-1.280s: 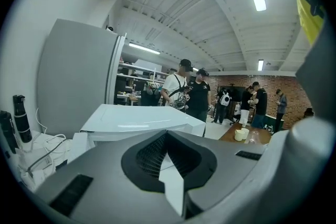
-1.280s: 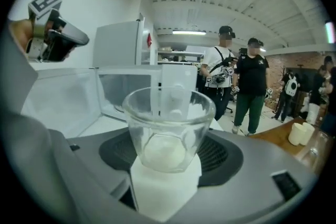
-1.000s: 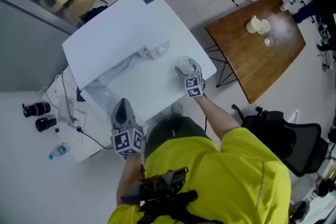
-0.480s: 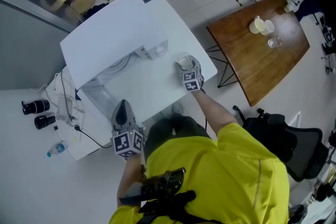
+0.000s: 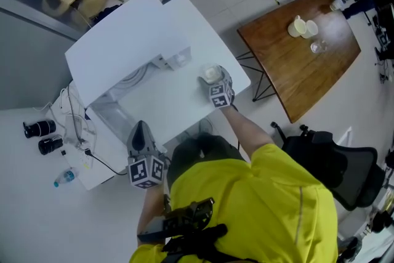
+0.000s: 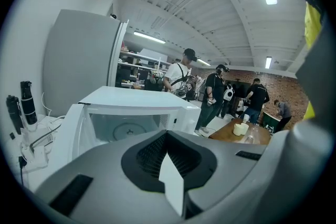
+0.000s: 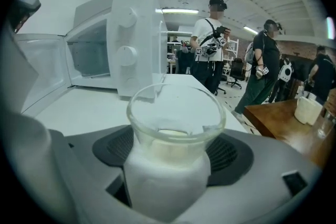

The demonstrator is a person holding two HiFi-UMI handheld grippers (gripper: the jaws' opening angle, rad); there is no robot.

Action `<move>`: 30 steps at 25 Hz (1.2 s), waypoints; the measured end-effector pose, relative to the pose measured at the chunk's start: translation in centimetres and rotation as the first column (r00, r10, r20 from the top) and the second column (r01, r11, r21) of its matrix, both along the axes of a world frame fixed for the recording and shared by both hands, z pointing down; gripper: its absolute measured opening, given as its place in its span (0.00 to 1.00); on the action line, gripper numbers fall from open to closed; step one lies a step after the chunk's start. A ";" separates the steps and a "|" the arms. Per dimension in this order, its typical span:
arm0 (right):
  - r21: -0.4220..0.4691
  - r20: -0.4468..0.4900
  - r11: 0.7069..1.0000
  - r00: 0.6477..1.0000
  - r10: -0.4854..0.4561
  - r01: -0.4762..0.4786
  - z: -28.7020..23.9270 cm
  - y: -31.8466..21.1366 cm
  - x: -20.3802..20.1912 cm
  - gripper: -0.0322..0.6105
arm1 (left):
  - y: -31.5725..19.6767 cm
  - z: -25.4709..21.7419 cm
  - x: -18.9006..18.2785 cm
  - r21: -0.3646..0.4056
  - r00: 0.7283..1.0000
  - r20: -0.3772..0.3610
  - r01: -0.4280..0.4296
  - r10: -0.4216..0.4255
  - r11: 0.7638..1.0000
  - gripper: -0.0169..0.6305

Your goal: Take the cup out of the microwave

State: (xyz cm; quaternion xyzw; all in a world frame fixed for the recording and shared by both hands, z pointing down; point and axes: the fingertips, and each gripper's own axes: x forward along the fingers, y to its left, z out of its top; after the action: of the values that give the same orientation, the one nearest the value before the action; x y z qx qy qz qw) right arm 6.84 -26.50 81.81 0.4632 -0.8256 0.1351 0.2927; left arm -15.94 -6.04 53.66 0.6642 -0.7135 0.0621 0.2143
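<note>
The clear, flared glass cup with a white lower half (image 7: 176, 134) is out of the oven and stands upright on the white tabletop (image 5: 166, 101), to the right of the white microwave (image 5: 123, 40) and near the table's right edge. It sits between the jaws of the right gripper (image 5: 217, 84), which are opening around it. The dark pads flank the cup's sides and appear to have let go, so the cup most likely rests on its own base; this looks like the release that ends the carry. The spot makes sense, well apart from the oven's front and on bare table where the cup cannot be knocked by the door. The microwave's door (image 6: 68, 128) stands swung open to the left, and the left gripper view shows the chamber with only its round turntable (image 6: 128, 127) inside. The left gripper (image 5: 140, 132) hovers at the near left, just by that door, its jaws pressed together with nothing between them, probably placed there to push the door to. Far right stands a brown wooden table (image 5: 301, 64).
</note>
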 end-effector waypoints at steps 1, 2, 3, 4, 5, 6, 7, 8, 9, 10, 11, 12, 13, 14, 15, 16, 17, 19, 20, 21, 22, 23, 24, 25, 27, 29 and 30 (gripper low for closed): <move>0.003 -0.002 1.000 1.000 -0.003 0.003 -0.4 0.3 0.0 0.73 | 0.0 -0.1 0.0 0.002 1.000 -0.002 0.000 0.000 1.000 0.02; 0.004 0.000 1.000 1.000 0.001 -0.001 -0.8 0.7 0.3 0.73 | 0.1 -0.2 0.1 0.005 1.000 -0.003 0.001 -0.001 1.000 0.02; 0.000 0.008 1.000 1.000 0.013 -0.013 -1.0 1.2 0.7 0.73 | 0.2 -0.3 0.1 0.007 1.000 -0.005 0.001 -0.001 1.000 0.02; -0.008 0.021 1.000 0.999 0.027 -0.027 -1.3 1.9 1.3 0.73 | 0.3 -0.5 0.2 0.008 1.000 -0.006 0.001 -0.001 1.000 0.02; -0.016 0.036 0.999 0.998 0.041 -0.041 -1.8 2.8 1.9 0.73 | 0.4 -0.6 0.4 0.011 1.000 -0.007 0.002 -0.002 1.000 0.02; -0.020 0.056 0.999 0.997 0.052 -0.051 -2.8 3.8 2.6 0.73 | 0.5 -0.8 0.4 0.014 1.000 -0.009 0.004 -0.004 1.000 0.02; -0.017 0.078 0.999 0.996 0.053 -0.051 -4.1 4.9 3.1 0.73 | 0.7 -1.0 0.5 0.018 1.000 -0.013 0.006 -0.006 1.000 0.02; -0.004 0.098 0.999 0.994 0.039 -0.039 -5.9 6.2 3.4 0.73 | 0.9 -1.2 0.6 0.023 1.000 -0.018 0.010 -0.009 1.000 0.02; 0.020 0.113 1.000 0.994 0.010 -0.012 -8.0 7.5 3.4 0.73 | 1.1 -1.4 0.6 0.029 1.000 -0.024 0.013 -0.012 1.000 0.02; 0.048 0.126 0.999 0.992 -0.028 0.022 -10.4 8.7 3.1 0.73 | 1.2 -1.6 0.6 0.033 0.999 -0.030 0.015 -0.014 0.999 0.02; 0.071 0.145 0.996 0.987 -0.069 0.059 -12.8 9.7 2.5 0.73 | 1.4 -1.8 0.6 0.037 0.999 -0.033 0.019 -0.017 0.999 0.02; 0.091 0.173 0.991 0.979 -0.110 0.095 -15.4 10.6 1.5 0.73 | 1.6 -2.1 0.4 0.043 0.999 -0.034 0.023 -0.022 0.999 0.02; 0.114 0.205 0.985 0.966 -0.154 0.133 -18.0 11.2 0.1 0.73 | 1.7 -2.5 0.2 0.053 0.999 -0.033 0.031 -0.029 0.998 0.02; 0.142 0.234 0.975 0.951 -0.202 0.172 -20.8 11.7 -1.3 0.70 | 1.9 -3.0 0.0 0.064 0.999 -0.031 0.039 -0.037 0.997 0.02; 0.176 0.256 0.962 0.934 -0.250 0.210 -23.4 12.2 -2.8 0.65 | 2.1 -3.6 -0.3 0.077 0.999 -0.028 0.048 -0.046 0.996 0.02; 0.211 0.271 0.947 0.916 -0.295 0.242 -25.9 12.5 -4.1 0.59 | 2.4 -4.2 -0.6 0.089 0.998 -0.026 0.058 -0.056 0.994 0.02; 0.248 0.280 0.932 0.901 -0.332 0.266 -28.3 12.8 -5.1 0.52 | 2.7 -4.9 -0.9 0.103 0.998 -0.025 0.068 -0.066 0.992 0.02; 0.333 0.285 0.901 0.880 -0.379 0.279 -33.0 12.9 -6.9 0.38 | 3.2 -6.5 -1.5 0.131 0.996 -0.020 0.083 -0.082 0.988 0.02; 0.373 0.284 0.885 0.874 -0.395 0.279 -35.2 12.9 -7.6 0.22 | 3.5 -7.4 -1.8 0.144 0.996 -0.015 0.091 -0.090 0.985 0.02; 0.406 0.286 0.870 0.866 -0.411 0.279 -37.2 13.1 -8.2 0.18 | 3.8 -8.3 -2.2 0.158 0.995 -0.010 0.098 -0.098 0.983 0.02; 0.432 0.298 0.858 0.854 -0.426 0.278 -39.1 13.3 -8.7 0.17 | 4.1 -9.2 -2.5 0.173 0.994 -0.005 0.104 -0.105 0.979 0.02; 0.451 0.319 0.848 0.838 -0.443 0.277 -40.9 13.7 -9.1 0.08 | 4.4 -10.2 -2.7 0.189 0.994 0.000 0.109 -0.111 0.976 0.02; 0.464 0.341 0.841 0.820 -0.460 0.279 -42.5 14.2 -9.4 0.06 | 4.8 -11.3 -3.0 0.206 0.994 0.005 0.110 -0.113 0.972 0.02; 0.471 0.359 0.835 0.802 -0.477 0.285 -43.9 14.7 -9.6 0.06 | 5.0 -12.4 -3.2 0.224 0.993 0.009 0.109 -0.114 0.969 0.02; 0.477 0.381 0.828 0.781 -0.496 0.294 -45.9 15.8 -9.6 0.06 | 5.6 -14.9 -3.7 0.263 0.993 0.010 0.107 -0.114 0.959 0.02; 0.471 0.397 0.834 0.774 -0.492 0.289 -47.4 16.8 -9.4 0.06 | 6.3 -17.3 -4.2 0.302 0.993 0.027 0.104 -0.118 0.948 0.02; 0.467 0.404 0.838 0.774 -0.487 0.283 -47.8 17.2 -9.4 0.06 | 6.7 -18.4 -4.5 0.315 0.992 0.052 0.093 -0.115 0.944 0.02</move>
State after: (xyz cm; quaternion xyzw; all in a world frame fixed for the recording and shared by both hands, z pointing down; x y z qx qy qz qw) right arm -2.58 -9.31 34.00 0.2756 -0.9609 0.0253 -0.0089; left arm -20.49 0.67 35.28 0.6485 -0.7554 -0.0397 0.0845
